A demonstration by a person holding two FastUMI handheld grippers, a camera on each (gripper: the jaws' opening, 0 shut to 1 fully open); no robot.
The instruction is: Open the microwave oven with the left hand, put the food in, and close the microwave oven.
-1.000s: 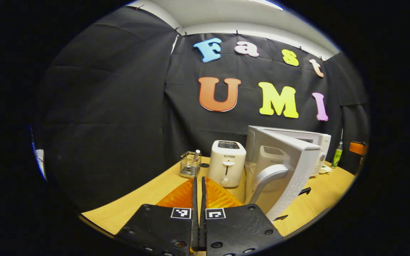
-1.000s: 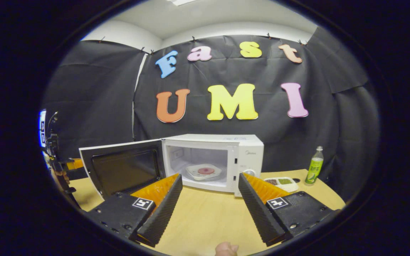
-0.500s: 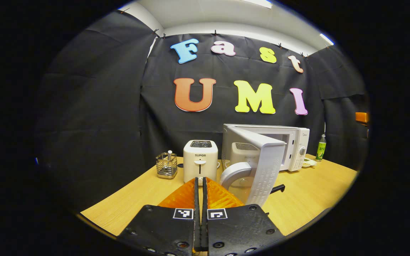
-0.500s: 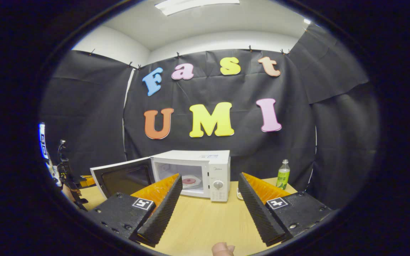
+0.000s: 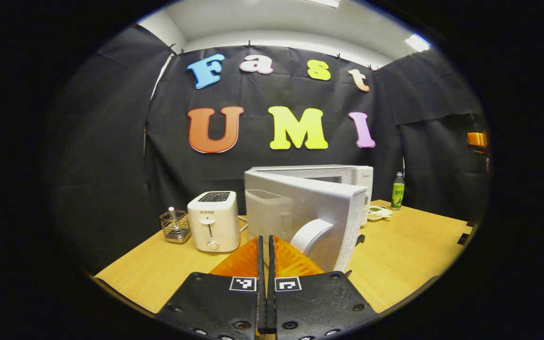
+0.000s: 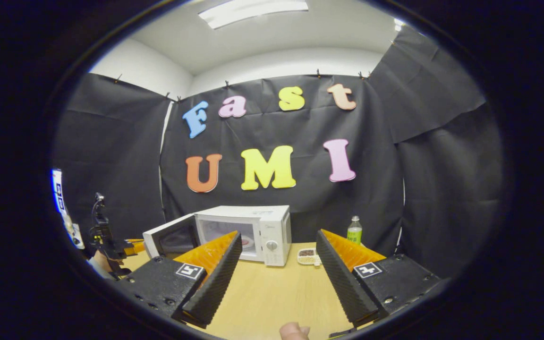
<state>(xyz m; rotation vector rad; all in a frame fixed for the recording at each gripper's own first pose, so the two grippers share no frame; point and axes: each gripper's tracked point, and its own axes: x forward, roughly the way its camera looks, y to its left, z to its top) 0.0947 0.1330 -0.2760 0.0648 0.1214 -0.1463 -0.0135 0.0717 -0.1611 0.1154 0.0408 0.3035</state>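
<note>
The white microwave (image 6: 272, 226) stands at the back of the wooden table (image 6: 272, 293). Its door (image 6: 168, 236) is partly open, swung out to the left. A plate of food (image 6: 247, 242) shows faintly inside the cavity. In the left gripper view the door's white outer face (image 5: 300, 203) and curved handle (image 5: 312, 234) are just beyond my left gripper (image 5: 265, 238), which is shut, holds nothing and does not touch the handle. My right gripper (image 6: 279, 233) is open and empty, well back from the microwave. The left gripper (image 6: 106, 238), held in a hand, appears far left.
A white toaster (image 5: 213, 219) and a wire basket (image 5: 175, 225) stand left of the microwave. A clear container (image 5: 265, 212) sits behind the door. A green bottle (image 6: 354, 230) and a small food tray (image 6: 307, 255) are to its right. A thumb (image 6: 293, 330) shows at the bottom.
Both grippers have drawn back from the microwave, which now looks smaller. The door has swung from wide open to partly open. The plate stays inside.
</note>
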